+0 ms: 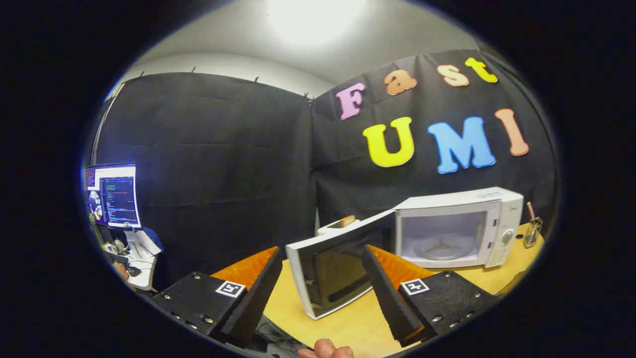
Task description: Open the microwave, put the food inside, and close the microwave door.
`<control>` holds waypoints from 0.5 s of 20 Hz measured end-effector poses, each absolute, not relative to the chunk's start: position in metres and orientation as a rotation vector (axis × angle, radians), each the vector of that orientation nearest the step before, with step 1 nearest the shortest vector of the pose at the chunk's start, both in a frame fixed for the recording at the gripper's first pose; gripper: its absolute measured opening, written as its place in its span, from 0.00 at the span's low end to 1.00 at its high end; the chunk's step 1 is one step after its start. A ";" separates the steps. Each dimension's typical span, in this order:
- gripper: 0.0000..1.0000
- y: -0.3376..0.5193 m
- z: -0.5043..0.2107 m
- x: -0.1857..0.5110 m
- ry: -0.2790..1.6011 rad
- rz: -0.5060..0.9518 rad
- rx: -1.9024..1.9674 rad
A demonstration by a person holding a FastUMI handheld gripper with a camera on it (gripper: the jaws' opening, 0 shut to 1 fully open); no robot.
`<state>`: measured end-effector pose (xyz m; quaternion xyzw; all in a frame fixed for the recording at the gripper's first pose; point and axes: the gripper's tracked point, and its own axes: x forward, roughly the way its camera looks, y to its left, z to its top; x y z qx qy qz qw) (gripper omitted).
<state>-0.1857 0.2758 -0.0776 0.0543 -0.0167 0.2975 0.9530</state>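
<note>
Black cloth wall (213, 164) backs the booth, hung in two panels that meet at a corner, under a pale ceiling with a bright light (313, 17). A wooden table (348, 323) runs beneath it. On the table stands a white microwave (462, 199), its control panel and dial on the side away from the hinge, its cavity lit and bare but for the glass turntable (439, 247). The microwave's door (330, 271) is swung wide open toward the gripper, dark window facing the fingers, its free edge standing between them. The gripper (320, 288) is spread wide, holding nothing; one fingertip (276, 258) sits just beside the door's near edge and the other fingertip (370, 253) lies in front of the door's window, though whether either touches the door cannot be told. Behind the door's top edge, beside the microwave, the food (346, 221) rests on a white plate (330, 228), outside the oven. A monitor (113, 195) glows at the far side of the booth over a cluttered white desk (141, 276), where a person's hand (120, 270) rests at a keyboard. A small wire holder (532, 231) with a pen stands on the table past the microwave's control panel. A knuckle (325, 349) of the hand carrying the gripper shows below the fingers.
</note>
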 end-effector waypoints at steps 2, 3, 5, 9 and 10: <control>0.98 0.224 -0.074 -0.174 -0.067 0.491 0.094; 0.98 0.197 -0.072 -0.167 -0.088 0.427 0.083; 0.98 0.146 -0.075 -0.161 -0.107 0.304 0.070; 0.98 0.067 -0.097 -0.167 -0.083 0.156 0.065; 0.98 0.051 -0.103 -0.170 -0.080 0.121 0.082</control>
